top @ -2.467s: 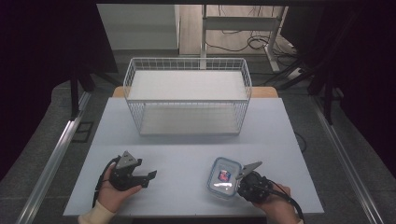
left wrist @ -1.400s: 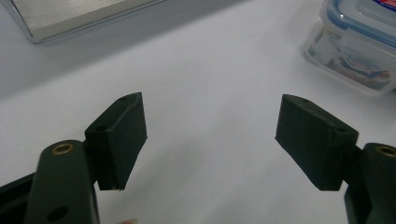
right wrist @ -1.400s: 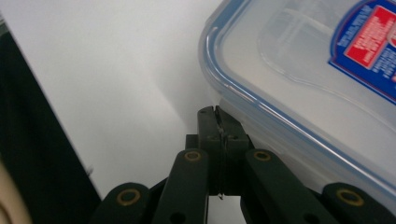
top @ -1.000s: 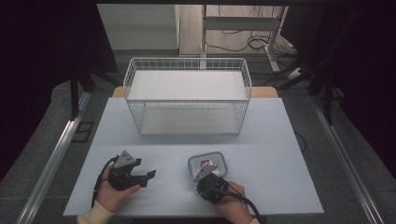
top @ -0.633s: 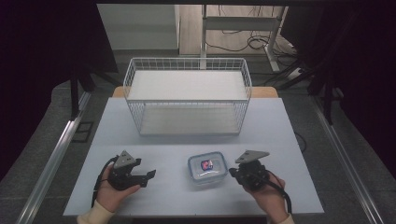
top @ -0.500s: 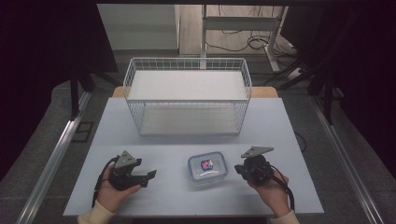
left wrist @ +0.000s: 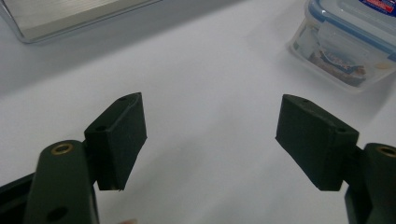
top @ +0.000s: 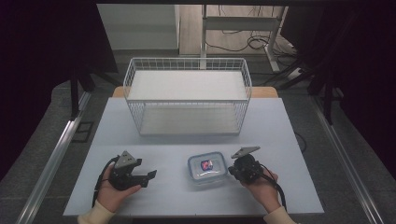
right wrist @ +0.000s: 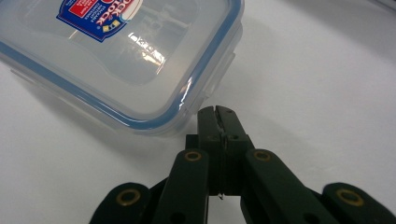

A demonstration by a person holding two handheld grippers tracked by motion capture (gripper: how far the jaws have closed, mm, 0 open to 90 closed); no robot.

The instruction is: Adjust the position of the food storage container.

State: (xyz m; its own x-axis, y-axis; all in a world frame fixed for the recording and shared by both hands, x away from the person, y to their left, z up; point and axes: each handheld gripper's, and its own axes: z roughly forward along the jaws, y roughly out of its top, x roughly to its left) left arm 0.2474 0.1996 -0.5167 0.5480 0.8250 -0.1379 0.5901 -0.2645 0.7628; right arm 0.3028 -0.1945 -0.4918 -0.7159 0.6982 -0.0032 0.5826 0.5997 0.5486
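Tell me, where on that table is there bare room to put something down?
Bare: between the white wire basket and the clear blue-rimmed plastic box; also between the left tool and that box. Crowded: the right tool sits against the box.

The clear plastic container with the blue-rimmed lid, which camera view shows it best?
The right gripper view: the clear plastic container with the blue-rimmed lid sits close, showing its label and side clip, just beyond the shut right tool. The high view shows it whole but small; the left gripper view catches one end.
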